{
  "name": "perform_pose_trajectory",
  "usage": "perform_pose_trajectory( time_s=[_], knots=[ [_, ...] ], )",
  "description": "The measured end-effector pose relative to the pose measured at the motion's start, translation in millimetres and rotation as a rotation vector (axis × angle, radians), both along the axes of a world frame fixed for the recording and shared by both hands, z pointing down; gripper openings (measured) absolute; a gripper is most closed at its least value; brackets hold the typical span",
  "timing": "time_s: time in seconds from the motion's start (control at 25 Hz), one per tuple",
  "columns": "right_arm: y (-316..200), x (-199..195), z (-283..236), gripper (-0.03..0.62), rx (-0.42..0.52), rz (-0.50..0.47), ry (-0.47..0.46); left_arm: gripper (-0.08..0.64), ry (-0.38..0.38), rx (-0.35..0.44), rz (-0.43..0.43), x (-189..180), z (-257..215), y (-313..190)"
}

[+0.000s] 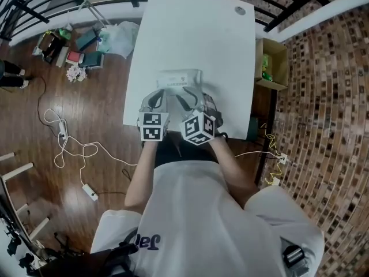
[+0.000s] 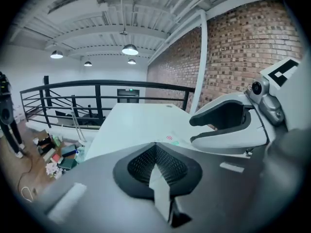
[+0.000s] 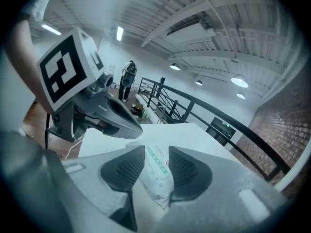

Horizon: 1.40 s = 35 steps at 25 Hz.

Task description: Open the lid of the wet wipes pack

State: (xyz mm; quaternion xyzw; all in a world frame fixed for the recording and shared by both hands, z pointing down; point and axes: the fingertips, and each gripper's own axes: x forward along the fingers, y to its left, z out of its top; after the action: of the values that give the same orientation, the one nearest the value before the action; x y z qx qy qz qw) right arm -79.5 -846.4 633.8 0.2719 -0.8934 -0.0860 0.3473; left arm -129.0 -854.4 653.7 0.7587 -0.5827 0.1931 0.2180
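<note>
From the head view, the wet wipes pack (image 1: 180, 78) lies on the white table (image 1: 196, 33), just ahead of both tongs. The left gripper (image 1: 159, 96) is at its near left corner and the right gripper (image 1: 189, 98) at its near edge.

In the left gripper view, the left gripper (image 2: 155, 144) has its pads pressed together on a thin white flap (image 2: 159, 188), seemingly the pack's edge.

In the right gripper view, the right gripper (image 3: 156, 152) stands narrowly apart, with the pack (image 3: 156, 171) between its pads. Its green label print and red round mark are too small to read.
</note>
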Motion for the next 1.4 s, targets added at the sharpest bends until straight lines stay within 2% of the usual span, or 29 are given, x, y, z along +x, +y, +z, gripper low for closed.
perform_pose_trajectory(
  time_s=[0.08, 0.28, 0.48, 0.56, 0.72, 0.92, 1.04, 1.2, 1.4],
  knots=[
    [-6, -6, 18, 0.148, 0.025, -0.037, 0.079, 0.015, 0.0, -0.043, 0.017, 1, 17, -5],
    [-16, -13, 52, 0.149, 0.062, -0.122, 0.22, 0.015, -0.004, -0.14, 0.027, 1, 55, -11],
    [-18, -16, 70, 0.138, 0.103, -0.195, 0.332, 0.015, 0.012, -0.132, 0.033, 0, 62, -13],
    [-20, -16, 74, 0.105, 0.13, -0.207, 0.373, 0.015, 0.015, -0.135, 0.027, 0, 63, -13],
    [-18, -19, 80, 0.094, 0.193, -0.26, 0.454, 0.015, 0.021, -0.156, 0.028, 0, 64, -12],
    [-18, -24, 85, 0.075, 0.272, -0.285, 0.508, 0.015, 0.029, -0.156, 0.033, -3, 63, -13],
    [-15, -23, 78, 0.036, 0.278, -0.271, 0.494, 0.015, 0.034, -0.155, 0.038, -2, 63, -13],
    [-29, -24, 37, 0.002, 0.254, -0.185, 0.372, 0.015, 0.037, -0.147, 0.051, -2, 65, -14],
    [-81, -29, 21, 0.008, 0.101, -0.16, 0.314, 0.015, 0.013, -0.163, 0.064, -1, 64, -12]
  ],
)
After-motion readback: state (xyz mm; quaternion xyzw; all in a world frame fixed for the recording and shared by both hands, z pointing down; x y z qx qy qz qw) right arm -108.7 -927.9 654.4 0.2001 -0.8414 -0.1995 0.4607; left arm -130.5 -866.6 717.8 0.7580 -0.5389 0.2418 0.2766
